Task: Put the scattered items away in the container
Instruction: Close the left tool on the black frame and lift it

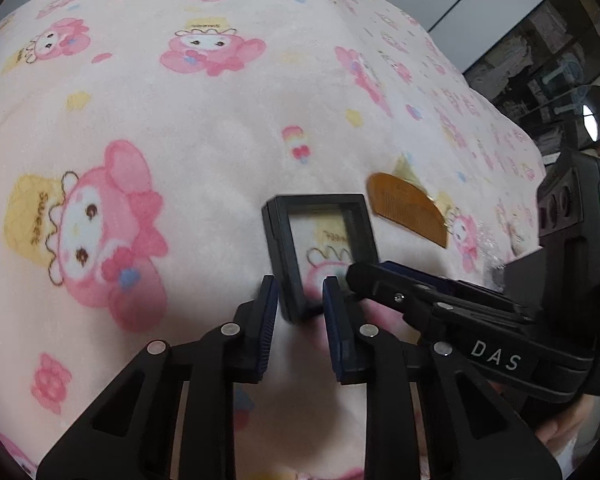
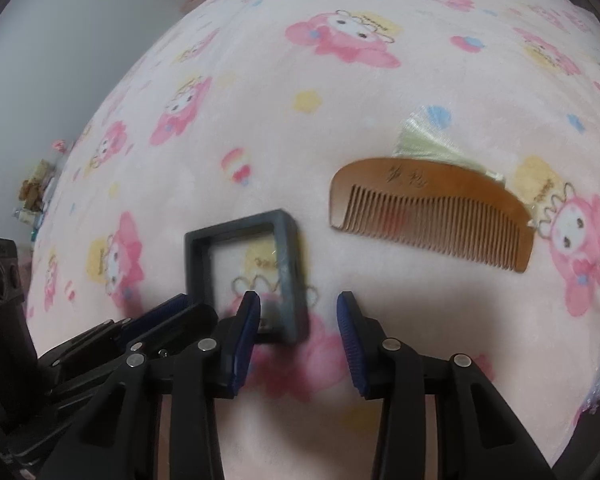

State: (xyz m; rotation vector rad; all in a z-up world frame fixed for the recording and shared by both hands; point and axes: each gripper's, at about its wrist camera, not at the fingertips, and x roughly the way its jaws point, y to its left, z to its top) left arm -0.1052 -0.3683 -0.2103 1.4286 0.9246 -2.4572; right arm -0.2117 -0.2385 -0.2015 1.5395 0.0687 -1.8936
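The left gripper has its two blue-padded fingers a little apart, and the near corner of a small black square frame box stands between them. If the pads really press the box edge, I cannot tell, because this part is blurred. The box has a clear middle, and the print of the blanket shows through it.

The right gripper is just beside the left one, on its right side. Its jaws are wide apart and hold nothing. Its left finger is at the near right corner of the same box, close to it or touching; the view is too blurred to be sure. The other finger stands over bare cloth.

Both things lie on a pink blanket with printed cartoon rabbits, which covers the whole surface. A wooden comb lies flat to the right of the box, apart from it, with its teeth toward the grippers. A pale tassel spreads behind its back edge. The same comb appears in the left wrist view, beyond the right gripper's fingers.
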